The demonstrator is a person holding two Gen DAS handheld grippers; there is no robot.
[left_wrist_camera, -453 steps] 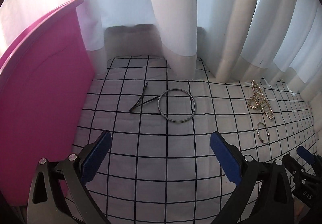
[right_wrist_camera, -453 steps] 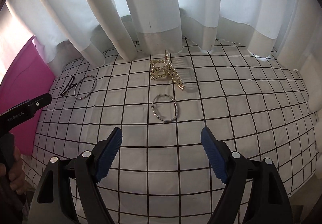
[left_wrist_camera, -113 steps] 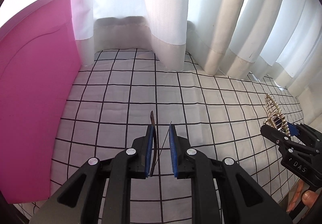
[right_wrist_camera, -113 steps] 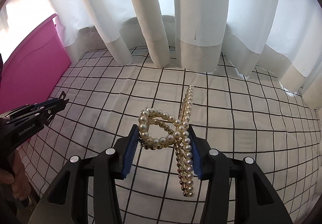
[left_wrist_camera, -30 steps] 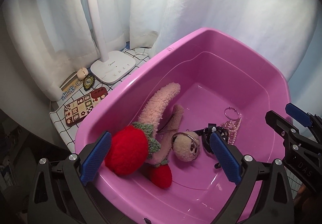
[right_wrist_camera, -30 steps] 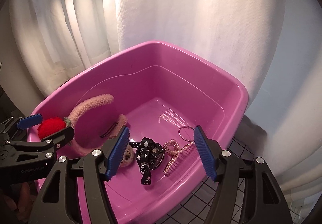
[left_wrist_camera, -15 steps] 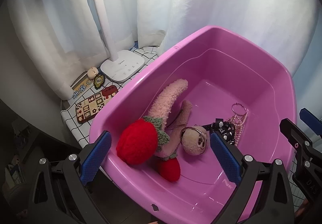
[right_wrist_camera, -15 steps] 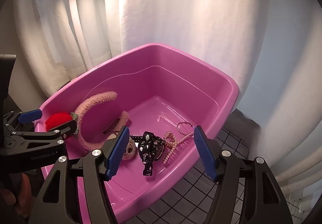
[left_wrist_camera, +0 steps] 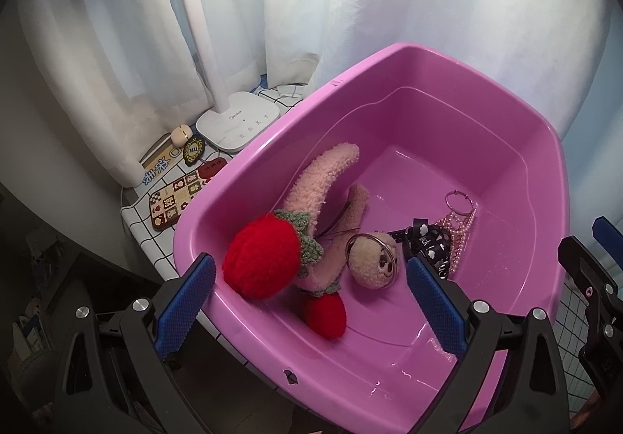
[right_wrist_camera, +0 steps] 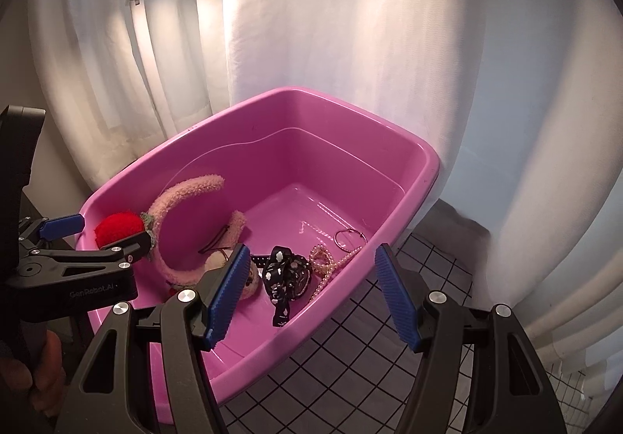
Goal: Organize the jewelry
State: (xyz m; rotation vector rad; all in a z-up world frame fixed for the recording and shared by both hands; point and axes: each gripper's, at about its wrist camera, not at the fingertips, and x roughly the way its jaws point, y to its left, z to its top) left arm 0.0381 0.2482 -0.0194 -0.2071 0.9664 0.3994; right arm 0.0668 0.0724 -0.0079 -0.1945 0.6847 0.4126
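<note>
Both empty: left gripper (left_wrist_camera: pixel 309 307) and right gripper (right_wrist_camera: pixel 311 291) spread wide above the pink tub (right_wrist_camera: pixel 422 177). Drop-off step apparently finished, pearl claw clip (right_wrist_camera: pixel 327 262) lying inside. Next, probably, back to the bench for any remaining jewelry.

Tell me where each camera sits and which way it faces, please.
Left wrist: on the left gripper, above the pink plastic tub, looking down; right gripper at the right edge.
Right wrist: on the right gripper, looking down from the checkered cloth side; left gripper in view.
Shared: tub, pearl hair claw.
</note>
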